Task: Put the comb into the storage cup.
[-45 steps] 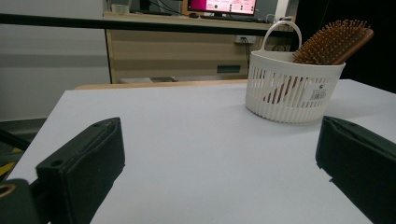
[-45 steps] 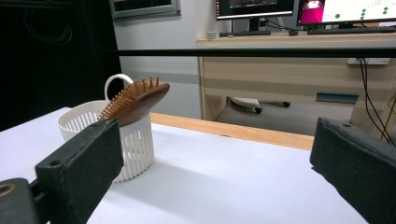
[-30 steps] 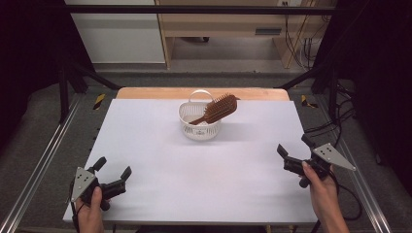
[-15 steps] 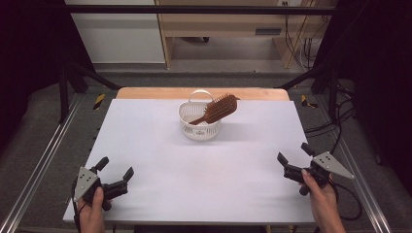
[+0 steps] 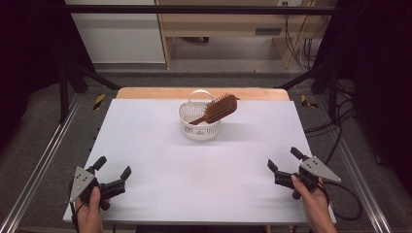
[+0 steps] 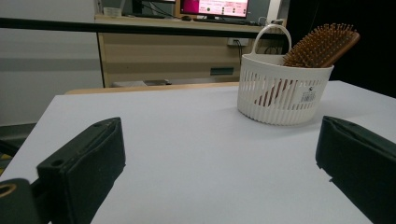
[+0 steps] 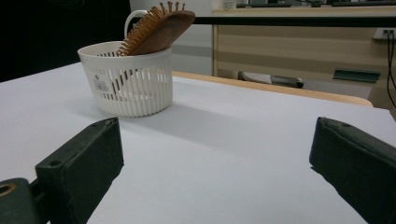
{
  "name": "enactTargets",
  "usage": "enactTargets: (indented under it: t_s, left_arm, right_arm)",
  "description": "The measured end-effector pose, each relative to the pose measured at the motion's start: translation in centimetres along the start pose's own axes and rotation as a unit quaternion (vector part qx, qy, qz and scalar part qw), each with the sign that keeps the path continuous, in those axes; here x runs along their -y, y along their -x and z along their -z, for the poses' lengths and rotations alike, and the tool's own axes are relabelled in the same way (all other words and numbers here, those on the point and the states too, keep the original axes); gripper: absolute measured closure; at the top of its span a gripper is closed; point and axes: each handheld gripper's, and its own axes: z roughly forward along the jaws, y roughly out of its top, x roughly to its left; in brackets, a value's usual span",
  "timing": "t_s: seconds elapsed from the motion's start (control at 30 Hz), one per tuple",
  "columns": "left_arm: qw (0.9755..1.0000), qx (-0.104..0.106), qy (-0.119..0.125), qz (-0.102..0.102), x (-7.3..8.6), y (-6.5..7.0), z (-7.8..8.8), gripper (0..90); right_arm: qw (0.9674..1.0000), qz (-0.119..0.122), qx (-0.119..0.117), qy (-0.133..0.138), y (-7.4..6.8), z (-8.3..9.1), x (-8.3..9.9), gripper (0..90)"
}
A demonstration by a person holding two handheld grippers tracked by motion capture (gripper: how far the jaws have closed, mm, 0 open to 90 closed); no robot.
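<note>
Well ahead of both empty, wide-open tongs [image 5: 114, 167] [image 5: 285, 159], brush [image 5: 219, 108] in basket [image 5: 194, 131].

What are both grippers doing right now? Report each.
Left gripper: open, holding nothing, near the table's front edge.
Right gripper: open, holding nothing, well short of the basket.

I see a white table [image 5: 160, 145] with a pale wooden strip along its far edge. Directly on it, towards the far middle, stands a white slatted basket [image 5: 199, 127] with a small arched handle. A brown wooden hairbrush [image 5: 219, 108] rests inside it, handle down, its head tilted over the rim. Both grippers sit low over the near corners, well apart from the basket.
</note>
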Motion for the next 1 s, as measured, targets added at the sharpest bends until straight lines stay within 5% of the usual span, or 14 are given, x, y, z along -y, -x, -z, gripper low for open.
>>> enactTargets:
  t_s: [0.57, 1.0]
  left_arm:
    - [0.9999, 0.01, 0.002, -0.011, -0.1, 0.4, 0.0, 1.4]
    - [0.9993, 0.031, 0.007, -0.018, -0.2, 0.8, -0.1, 1.5]
  right_arm:
    - [0.9996, 0.009, -0.027, -0.005, -1.7, -1.4, 1.2, 3.6]
    - [0.9972, 0.025, -0.07, -0.004, -3.7, -2.6, 1.2, 3.8]
